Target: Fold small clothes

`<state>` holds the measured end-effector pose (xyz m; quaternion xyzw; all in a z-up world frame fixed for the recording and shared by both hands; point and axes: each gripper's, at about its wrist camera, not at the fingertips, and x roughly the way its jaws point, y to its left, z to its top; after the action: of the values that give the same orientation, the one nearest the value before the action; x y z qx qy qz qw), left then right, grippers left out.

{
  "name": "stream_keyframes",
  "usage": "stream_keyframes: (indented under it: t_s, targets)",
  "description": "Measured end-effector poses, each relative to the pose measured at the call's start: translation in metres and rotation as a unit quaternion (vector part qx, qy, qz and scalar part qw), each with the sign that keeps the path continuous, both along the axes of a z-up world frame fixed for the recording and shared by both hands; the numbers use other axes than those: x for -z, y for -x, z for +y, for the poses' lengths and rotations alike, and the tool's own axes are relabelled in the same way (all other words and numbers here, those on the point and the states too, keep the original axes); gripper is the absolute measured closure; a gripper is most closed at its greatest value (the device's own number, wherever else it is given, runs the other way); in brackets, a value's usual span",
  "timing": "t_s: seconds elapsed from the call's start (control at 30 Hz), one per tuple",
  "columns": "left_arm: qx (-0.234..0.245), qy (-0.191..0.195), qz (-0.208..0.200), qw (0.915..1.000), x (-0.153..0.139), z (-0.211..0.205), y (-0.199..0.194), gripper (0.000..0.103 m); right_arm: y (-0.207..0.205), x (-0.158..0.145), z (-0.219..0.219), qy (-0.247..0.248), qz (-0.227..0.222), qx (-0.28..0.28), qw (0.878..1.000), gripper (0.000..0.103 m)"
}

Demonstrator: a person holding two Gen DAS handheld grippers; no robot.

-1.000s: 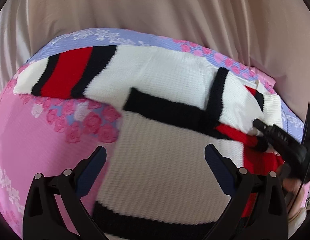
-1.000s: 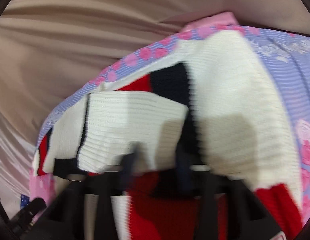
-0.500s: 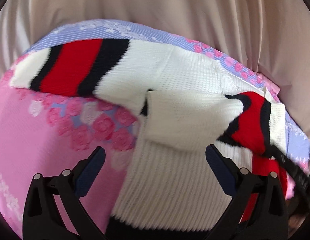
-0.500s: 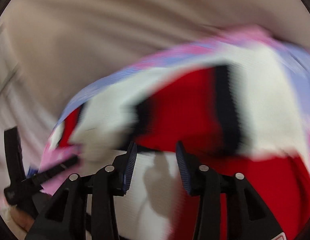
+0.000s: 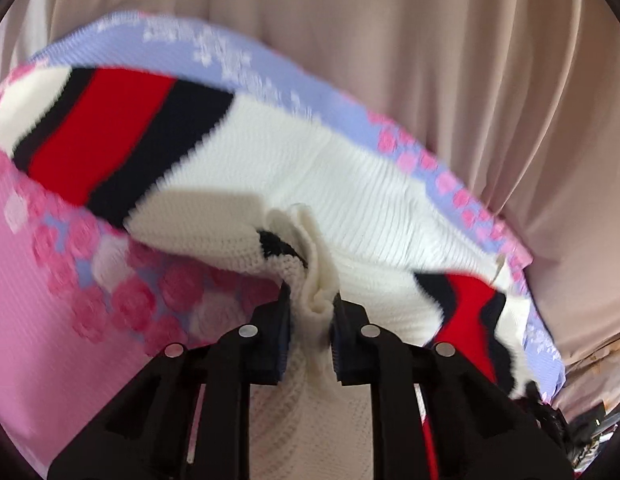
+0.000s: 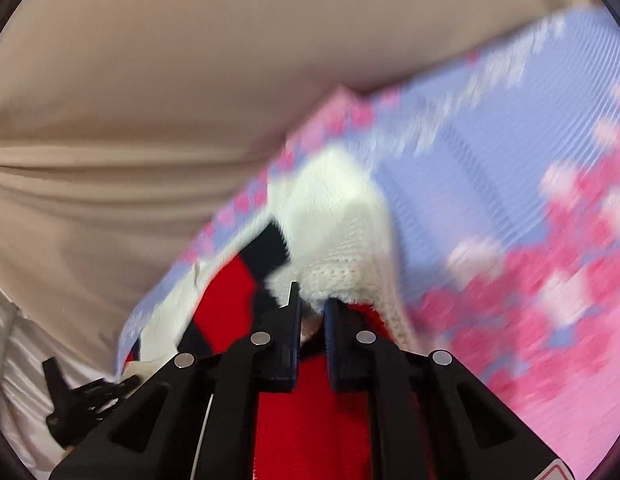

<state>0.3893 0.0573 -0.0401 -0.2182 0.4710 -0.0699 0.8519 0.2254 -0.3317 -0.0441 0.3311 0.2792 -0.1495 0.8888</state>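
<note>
Currently, both grippers pinch one garment; risks first, biggest down.

Risk, whole fold: sweater is held at two bunched points only, so the slack body between them can sag or twist when carried, and I judge the fold would land skewed.
Risk, long sleeve: striped sleeve lies stretched toward the bed's far left edge; pulling the body could drag it along and leave it sticking out of the fold.
Risk, bedspread: floral cover sits directly under the knit; a low pinch could catch it too. Cannot tell whether either grip includes cover fabric.
Risk, left grip: left gripper is clamped on a thick wad of white knit; bulky wad may creep out of the pads under tension.
Risk, right grip: right gripper is closed on a thin white edge near the red and black band; small bite, likely first to slip.

Sweater location: on the bed, spread across the cover from the far left edge to the right edge, near the beige curtain.
Sweater look: chunky white knit, ribbed in places, black-red-black stripes on the sleeve, second red and black patch toward the right edge.
Sweater state: partly gathered and rumpled, not yet a flat fold.
Image note: both views motion-blurred, fine detail unreliable.
</note>
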Motion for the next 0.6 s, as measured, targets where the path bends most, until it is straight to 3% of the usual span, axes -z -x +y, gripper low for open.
stream_keyframes:
  t_s: [0.03, 0.1, 0.17, 0.23, 0.27, 0.3, 0.33, 0.4, 0.5, 0.57, 0.6]
  targets:
    - [0.003, -0.007, 0.0, 1.0, 0.003, 0.002, 0.0, 0.087, 0.004, 0.007, -0.006, 0.029, 0.027, 0.016, 0.999, 0.093]
    - [0.018, -0.024, 0.023, 0.9993, 0.019, -0.002, -0.006, 0.086, -0.007, 0.041, -0.017, 0.038, 0.12, 0.017, 0.992, 0.093]
    - [0.03, -0.055, 0.057, 0.9964, 0.042, -0.008, -0.004, 0.082, -0.001, 0.046, -0.019, 0.033, 0.114, 0.006, 0.993, 0.093]
    - [0.012, -0.06, 0.037, 0.9974, 0.037, -0.008, 0.01, 0.07, -0.001, 0.03, -0.01, 0.046, 0.12, -0.004, 0.992, 0.088]
    - [0.006, -0.059, 0.033, 0.9977, 0.032, -0.007, 0.015, 0.057, 0.001, 0.023, -0.006, 0.058, 0.118, -0.006, 0.991, 0.087]
    - [0.0, -0.053, 0.026, 0.9983, 0.026, -0.005, 0.021, 0.052, 0.002, 0.017, 0.0, 0.071, 0.119, -0.011, 0.99, 0.086]
    - [-0.004, -0.042, 0.012, 0.999, 0.016, -0.004, 0.028, 0.05, 0.005, 0.012, 0.009, 0.086, 0.122, -0.013, 0.989, 0.081]
    - [-0.005, -0.045, -0.004, 0.999, 0.006, -0.006, 0.033, 0.034, 0.015, 0.0, 0.031, 0.107, 0.128, -0.014, 0.986, 0.073]
    - [0.003, -0.055, -0.01, 0.9985, 0.005, -0.015, 0.019, 0.029, 0.036, 0.004, 0.046, 0.131, 0.139, -0.011, 0.982, 0.071]
    - [0.014, -0.063, -0.01, 0.9979, 0.013, -0.014, 0.007, 0.03, 0.042, 0.007, 0.047, 0.12, 0.134, -0.011, 0.984, 0.068]
    - [0.018, -0.077, -0.001, 0.9969, 0.022, -0.02, -0.003, 0.037, 0.038, 0.017, 0.043, 0.116, 0.132, -0.01, 0.984, 0.067]
